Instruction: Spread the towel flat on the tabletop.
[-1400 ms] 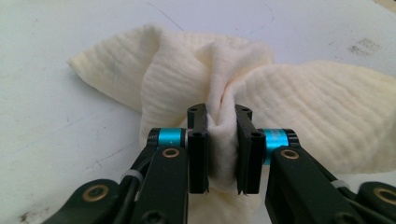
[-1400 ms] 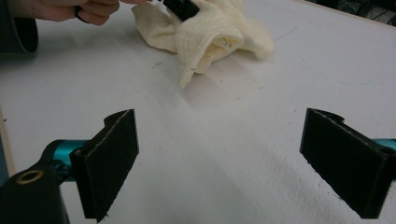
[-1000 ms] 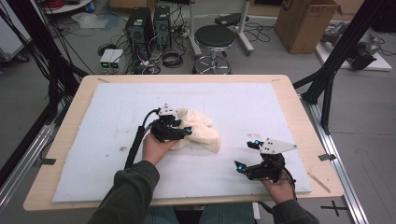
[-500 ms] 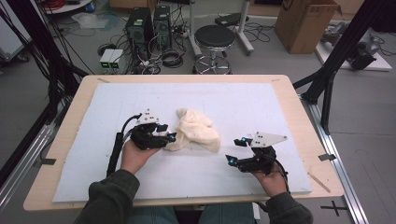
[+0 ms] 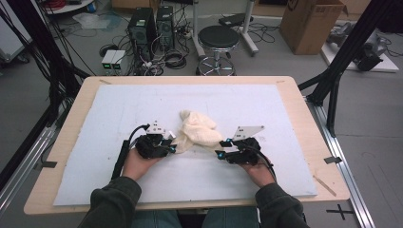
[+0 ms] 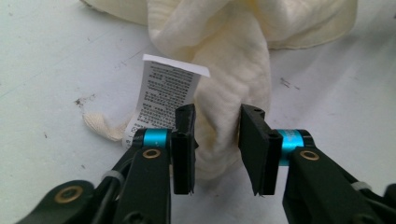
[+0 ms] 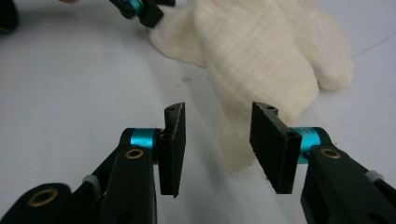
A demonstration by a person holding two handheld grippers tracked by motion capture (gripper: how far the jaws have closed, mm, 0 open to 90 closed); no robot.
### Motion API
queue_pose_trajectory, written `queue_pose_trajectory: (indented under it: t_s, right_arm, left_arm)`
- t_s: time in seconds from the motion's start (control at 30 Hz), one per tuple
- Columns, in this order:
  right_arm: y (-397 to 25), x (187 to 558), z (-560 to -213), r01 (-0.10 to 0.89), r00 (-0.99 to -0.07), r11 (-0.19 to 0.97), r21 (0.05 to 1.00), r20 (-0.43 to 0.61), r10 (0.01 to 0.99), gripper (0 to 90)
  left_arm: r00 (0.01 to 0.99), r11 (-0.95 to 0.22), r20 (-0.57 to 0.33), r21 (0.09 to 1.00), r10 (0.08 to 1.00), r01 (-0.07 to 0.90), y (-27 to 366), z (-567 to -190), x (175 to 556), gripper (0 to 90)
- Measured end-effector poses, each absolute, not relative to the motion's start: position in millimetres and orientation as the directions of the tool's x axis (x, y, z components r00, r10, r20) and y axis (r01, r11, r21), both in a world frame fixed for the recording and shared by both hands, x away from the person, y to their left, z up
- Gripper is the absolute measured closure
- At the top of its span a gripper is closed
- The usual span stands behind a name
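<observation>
The bench (image 5: 304, 118), covered by a pale sheet (image 5: 119, 109), carries a crumpled cream cloth (image 5: 197, 133) near its middle, slightly toward the person's side. Compared with a second ago, the cloth is seen drawn out sideways: then it was bunched under the left gripper (image 5: 170, 145) alone, while the right gripper (image 5: 223, 148) was held well apart near the right edge. Now both grippers are brought to opposite ends of the cloth. In the left gripper view, the jaws are set apart with a twisted fold of cloth between them, not yet pinched, and a white care label (image 6: 161, 95) is seen just beside the left jaw. In the right gripper view, the jaws are likewise released, with a corner of the cloth lying between them. From this it is judged that a two-ended grasp is being prepared, probably so that the cloth can be spread or folded.
</observation>
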State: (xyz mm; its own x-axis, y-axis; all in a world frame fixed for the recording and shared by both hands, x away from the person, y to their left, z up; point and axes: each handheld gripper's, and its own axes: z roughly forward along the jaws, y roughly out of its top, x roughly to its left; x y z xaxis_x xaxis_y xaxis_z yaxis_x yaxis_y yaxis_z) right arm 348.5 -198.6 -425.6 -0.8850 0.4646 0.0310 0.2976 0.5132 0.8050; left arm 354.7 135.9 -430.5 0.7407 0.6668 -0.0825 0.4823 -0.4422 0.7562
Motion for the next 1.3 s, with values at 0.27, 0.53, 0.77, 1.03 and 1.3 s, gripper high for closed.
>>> queue_pose_trajectory:
  t_s: [0.27,0.53,0.77,1.03,1.3]
  right_arm:
    - [-189,371,-444,0.390,-0.848,0.537,0.747,0.065,0.525,65.9]
    - [-190,374,-447,0.418,-0.838,0.507,0.754,0.106,0.535,82.8]
    - [-191,373,-445,0.411,-0.852,0.519,0.749,0.113,0.511,87.8]
    - [-197,354,-429,0.361,-0.880,0.515,0.778,0.102,0.463,87.9]
    - [-201,320,-417,0.299,-0.914,0.539,0.787,0.074,0.399,87.8]
  left_arm:
    - [0.741,-0.444,-0.095,0.748,0.664,0.493,137,-440,364,76.9]
    - [0.749,-0.454,-0.081,0.751,0.658,0.479,135,-439,363,86.1]
    - [0.746,-0.443,-0.066,0.769,0.662,0.461,141,-430,357,86.9]
    - [0.778,-0.470,-0.008,0.793,0.629,0.388,151,-408,329,86.8]
    - [0.797,-0.483,0.004,0.797,0.604,0.363,156,-408,294,86.8]
